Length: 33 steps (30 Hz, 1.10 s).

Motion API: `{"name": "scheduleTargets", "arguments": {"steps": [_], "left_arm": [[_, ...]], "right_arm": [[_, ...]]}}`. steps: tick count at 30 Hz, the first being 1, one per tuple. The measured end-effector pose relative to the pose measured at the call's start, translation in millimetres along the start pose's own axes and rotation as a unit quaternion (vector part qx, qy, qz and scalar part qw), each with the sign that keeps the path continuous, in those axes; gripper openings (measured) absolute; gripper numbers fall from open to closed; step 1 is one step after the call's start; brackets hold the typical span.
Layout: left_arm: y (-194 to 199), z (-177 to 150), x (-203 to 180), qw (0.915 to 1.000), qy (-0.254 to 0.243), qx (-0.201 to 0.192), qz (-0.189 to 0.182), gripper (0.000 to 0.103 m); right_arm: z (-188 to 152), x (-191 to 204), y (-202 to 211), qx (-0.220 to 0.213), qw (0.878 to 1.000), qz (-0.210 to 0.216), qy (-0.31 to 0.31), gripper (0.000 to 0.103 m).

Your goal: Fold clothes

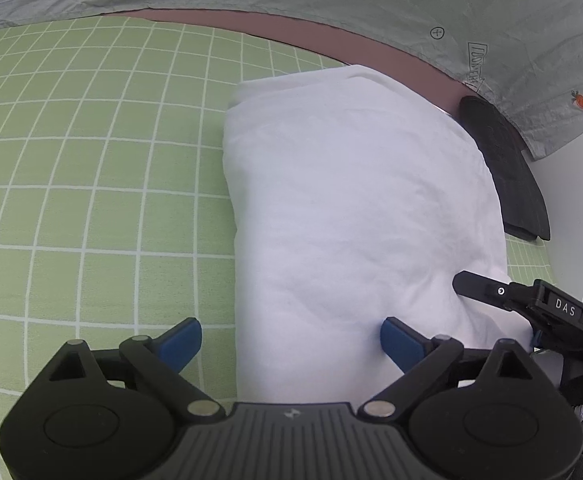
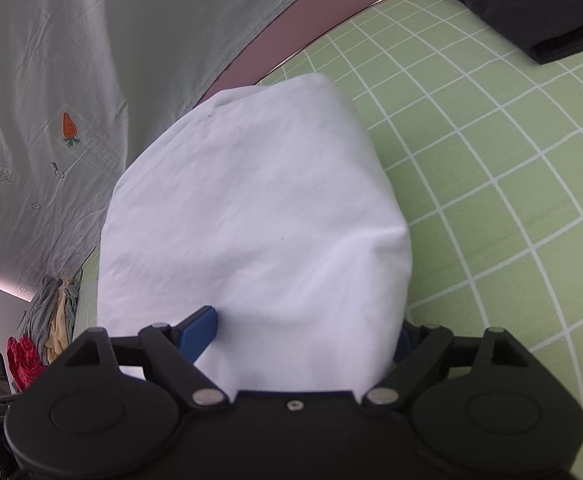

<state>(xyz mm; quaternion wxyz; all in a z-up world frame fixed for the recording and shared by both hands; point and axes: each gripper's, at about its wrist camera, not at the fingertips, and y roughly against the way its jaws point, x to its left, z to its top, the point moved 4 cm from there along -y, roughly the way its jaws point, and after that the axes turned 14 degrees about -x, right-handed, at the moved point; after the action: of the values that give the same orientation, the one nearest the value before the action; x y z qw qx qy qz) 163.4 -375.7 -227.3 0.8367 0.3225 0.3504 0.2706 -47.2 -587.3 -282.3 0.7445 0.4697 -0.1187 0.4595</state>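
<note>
A white folded garment (image 1: 351,208) lies as a thick bundle on the green checked sheet (image 1: 91,184). My left gripper (image 1: 291,340) hovers at its near end, open, with the bundle's left edge between the blue fingers and neither pad pressing it. In the right wrist view the same white garment (image 2: 251,216) fills the middle. My right gripper (image 2: 303,338) is open wide around its near end, and cloth drapes over the right finger. One of the right gripper's black fingers (image 1: 479,286) rests at the bundle's right side in the left wrist view.
A pale grey-green cover with carrot prints (image 1: 371,8) hangs along the far side above a maroon strip (image 1: 291,32). A black folded garment (image 1: 507,172) lies beyond the white one. Loose grey, yellow and red clothes (image 2: 47,328) are piled at the left.
</note>
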Motion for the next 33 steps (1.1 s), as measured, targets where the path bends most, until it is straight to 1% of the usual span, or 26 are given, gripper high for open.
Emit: {"name": "scheduleTargets", "arguments": {"steps": [3,5,7,8,9,10,11,12,13,14,15,17,19,21,23,28,31,33], "left_arm": [[-8,-2,2,0.9994,0.027,0.008,-0.019,0.099],[-14,-7,2,0.9977,0.052,0.018,-0.041,0.099],[-20,-13,1,0.9951,0.075,0.024,-0.059,0.097],[-18,-15,-2,0.9953,0.075,0.016,-0.058,0.090],[-14,-17,-5,0.9963,0.067,0.006,-0.053,0.081],[-9,-18,-7,0.9968,0.061,-0.004,-0.052,0.074],[-2,-18,-10,0.9967,0.057,-0.012,-0.056,0.057],[5,-18,-12,0.9967,0.053,-0.019,-0.058,0.048],[11,-20,-13,0.9969,0.049,-0.023,-0.058,0.044],[17,-21,-15,0.9970,0.044,-0.027,-0.058,0.039],[24,-24,-16,0.9970,0.042,-0.030,-0.058,0.037],[37,-32,-18,0.9969,0.045,-0.033,-0.055,0.036],[50,-44,-20,0.9968,0.044,-0.035,-0.057,0.035],[61,-57,-24,0.9964,0.042,-0.035,-0.065,0.036],[69,-67,-30,0.9960,0.036,-0.032,-0.075,0.036],[80,-92,-60,0.9950,-0.008,-0.021,-0.098,0.036],[79,-108,-75,0.9941,-0.019,-0.007,-0.106,0.036],[77,-118,-84,0.9934,-0.025,0.001,-0.112,0.036]], "right_arm": [[-1,6,-5,0.012,1.000,0.004,0.012,0.096],[-2,11,-8,0.017,1.000,0.005,0.009,0.099],[-4,16,-10,0.023,1.000,0.010,-0.001,0.098],[-6,19,-11,0.027,1.000,0.013,-0.008,0.091],[-7,22,-12,0.030,0.999,0.017,-0.015,0.086],[-9,25,-12,0.033,0.999,0.019,-0.018,0.083],[-10,29,-9,0.030,0.999,0.017,-0.010,0.075],[-12,33,-4,0.026,1.000,0.016,-0.004,0.060],[-13,36,2,0.019,1.000,0.020,-0.006,0.053],[-14,39,9,0.012,1.000,0.024,-0.009,0.043],[-16,42,18,0.004,0.999,0.031,-0.016,0.037],[-21,49,33,-0.007,0.999,0.034,-0.017,0.034],[-29,58,49,-0.011,1.000,0.026,0.000,0.033],[-38,63,66,-0.018,1.000,0.019,0.016,0.033],[-45,62,86,-0.029,0.999,0.016,0.017,0.032],[-61,43,135,-0.055,0.998,-0.009,-0.008,0.030],[-72,29,163,-0.068,0.997,-0.023,-0.027,0.029],[-77,21,175,-0.072,0.997,-0.031,-0.027,0.028]]}}
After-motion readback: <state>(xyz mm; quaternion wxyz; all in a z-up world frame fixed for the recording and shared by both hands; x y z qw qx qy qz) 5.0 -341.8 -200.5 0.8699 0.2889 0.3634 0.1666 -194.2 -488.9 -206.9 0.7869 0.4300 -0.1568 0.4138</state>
